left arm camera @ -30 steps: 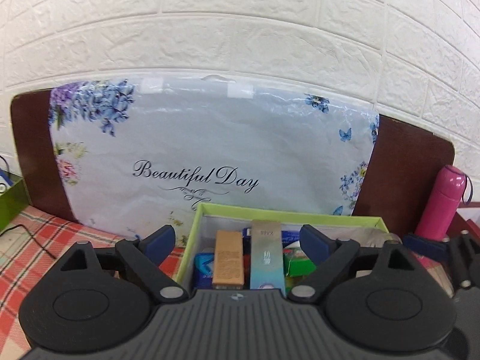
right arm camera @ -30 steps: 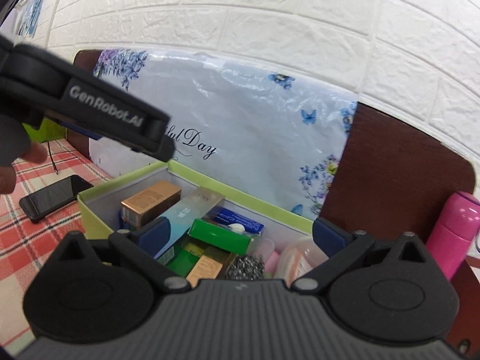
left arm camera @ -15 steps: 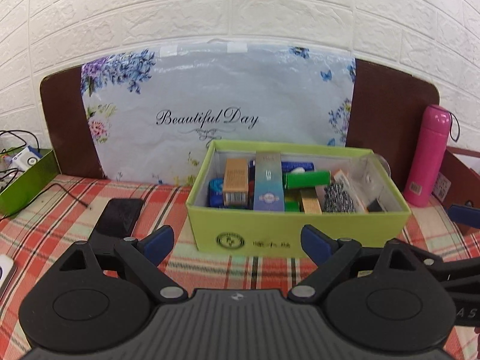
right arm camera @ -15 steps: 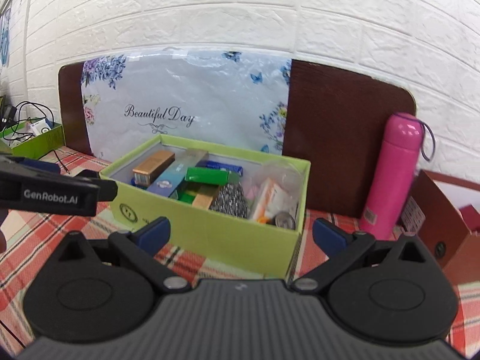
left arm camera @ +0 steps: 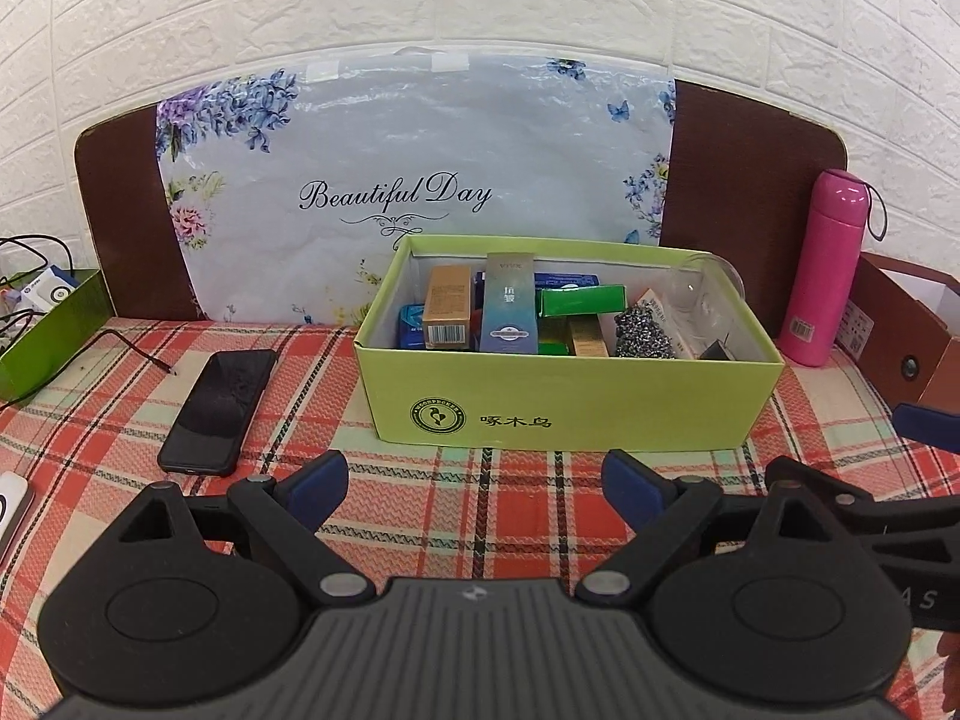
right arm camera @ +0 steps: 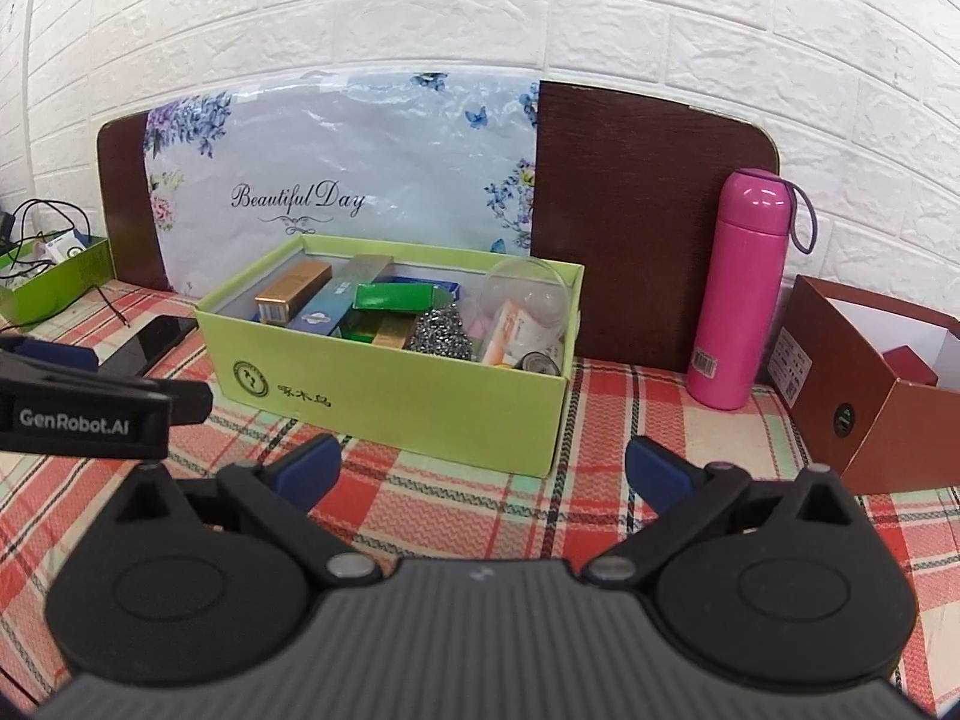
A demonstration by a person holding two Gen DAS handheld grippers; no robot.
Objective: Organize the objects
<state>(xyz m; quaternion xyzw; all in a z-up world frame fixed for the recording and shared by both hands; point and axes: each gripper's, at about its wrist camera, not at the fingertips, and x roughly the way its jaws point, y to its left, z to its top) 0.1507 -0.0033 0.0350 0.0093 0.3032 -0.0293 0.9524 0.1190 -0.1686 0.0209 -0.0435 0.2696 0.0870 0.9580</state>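
A light green box (left arm camera: pixel 564 402) (right arm camera: pixel 396 414) stands on the checked tablecloth. It holds several small cartons, among them a gold one (left arm camera: pixel 447 306), a blue-grey one (left arm camera: pixel 509 312) and a green one (left arm camera: pixel 581 301), plus a steel scourer (left arm camera: pixel 642 333) and a clear bowl (right arm camera: pixel 528 294). My left gripper (left arm camera: pixel 474 483) is open and empty, in front of the box and apart from it. My right gripper (right arm camera: pixel 483 471) is open and empty, in front of the box's right corner.
A black phone (left arm camera: pixel 219 402) lies left of the box. A pink flask (right arm camera: pixel 741 288) stands to its right, then a brown open box (right arm camera: pixel 888 414). A green tray with cables (left arm camera: pixel 45 324) sits far left. A floral bag (left arm camera: pixel 414 180) leans on a brown board at the wall.
Both grippers have pulled back and away from above the green box, which now shows whole in front of them. Both stay open and empty.
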